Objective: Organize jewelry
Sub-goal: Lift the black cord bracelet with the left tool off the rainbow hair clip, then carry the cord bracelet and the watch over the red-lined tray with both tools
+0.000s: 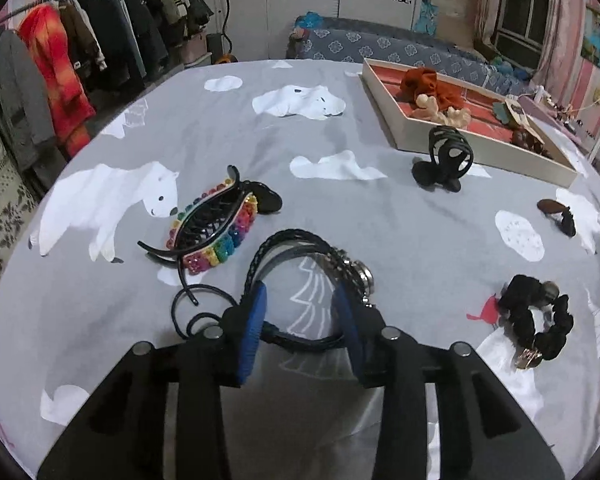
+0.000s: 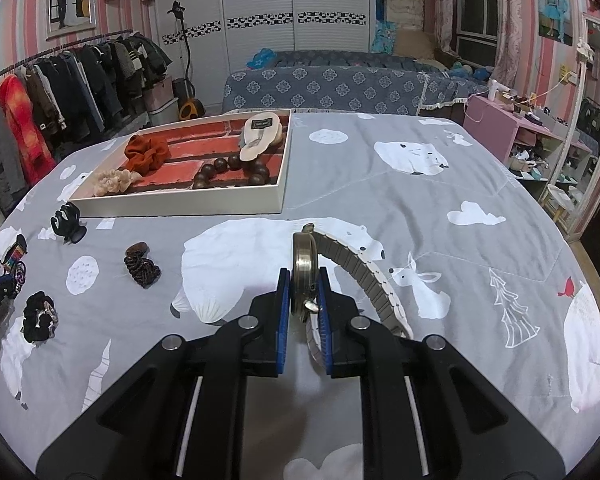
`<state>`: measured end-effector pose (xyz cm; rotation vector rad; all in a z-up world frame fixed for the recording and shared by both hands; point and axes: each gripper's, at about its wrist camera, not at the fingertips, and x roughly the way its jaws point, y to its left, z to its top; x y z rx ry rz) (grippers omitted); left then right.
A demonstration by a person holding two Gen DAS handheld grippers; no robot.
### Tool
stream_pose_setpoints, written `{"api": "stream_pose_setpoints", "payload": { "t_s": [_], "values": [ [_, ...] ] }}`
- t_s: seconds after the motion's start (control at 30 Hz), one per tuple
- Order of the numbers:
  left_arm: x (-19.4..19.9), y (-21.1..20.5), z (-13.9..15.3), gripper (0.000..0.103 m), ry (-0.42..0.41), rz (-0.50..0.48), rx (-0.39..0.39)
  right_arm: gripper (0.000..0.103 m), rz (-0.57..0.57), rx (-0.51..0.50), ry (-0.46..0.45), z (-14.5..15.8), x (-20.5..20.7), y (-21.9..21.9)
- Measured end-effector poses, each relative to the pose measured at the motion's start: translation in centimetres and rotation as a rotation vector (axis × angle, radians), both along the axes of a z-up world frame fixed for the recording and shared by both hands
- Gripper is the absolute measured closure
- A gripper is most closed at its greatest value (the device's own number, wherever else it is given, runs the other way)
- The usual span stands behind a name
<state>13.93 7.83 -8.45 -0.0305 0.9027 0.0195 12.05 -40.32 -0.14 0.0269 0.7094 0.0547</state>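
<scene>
My left gripper (image 1: 302, 300) is open around a black braided bracelet (image 1: 300, 246) with a metal clasp, lying on the grey bedspread; the fingers stand on either side of the loop. My right gripper (image 2: 304, 286) is shut on a metal wristwatch (image 2: 306, 258), held on edge by its case, its link band (image 2: 376, 284) trailing to the right. The white tray with red lining (image 2: 278, 184) holds an orange scrunchie (image 2: 146, 152), a beige scrunchie, dark wooden beads (image 2: 228, 168) and a cream piece. The tray also shows in the left wrist view (image 1: 480, 152).
On the bedspread lie a rainbow claw clip (image 1: 216, 220), a black claw clip (image 1: 444, 160), a brown clip (image 2: 140, 266), a black scrunchie (image 1: 538, 316) and thin black hair ties (image 1: 196, 308). A clothes rack stands left, a sofa behind.
</scene>
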Motion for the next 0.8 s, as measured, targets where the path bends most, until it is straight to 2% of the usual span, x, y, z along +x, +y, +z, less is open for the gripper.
{"api": "stream_pose_setpoints", "payload": {
  "t_s": [0.13,0.2,0.37,0.8],
  "values": [
    [0.0,-0.9,0.1,0.065,-0.01,-0.02,0.073,0.089,0.005,0.001,-0.001,0.1,0.0,0.1],
    [-0.2,-1.1,0.3,0.063,-0.024,-0.016,0.082,0.089,0.009,0.001,-0.003,0.2,0.0,0.2],
    [-0.7,0.3,1.2,0.059,-0.072,0.013,0.007,0.089,0.012,0.002,-0.01,0.5,-0.1,0.2],
    [-2.4,-0.3,6.0,0.059,-0.183,-0.002,0.023,0.089,0.019,0.008,-0.053,2.1,-1.1,0.3]
  ]
}}
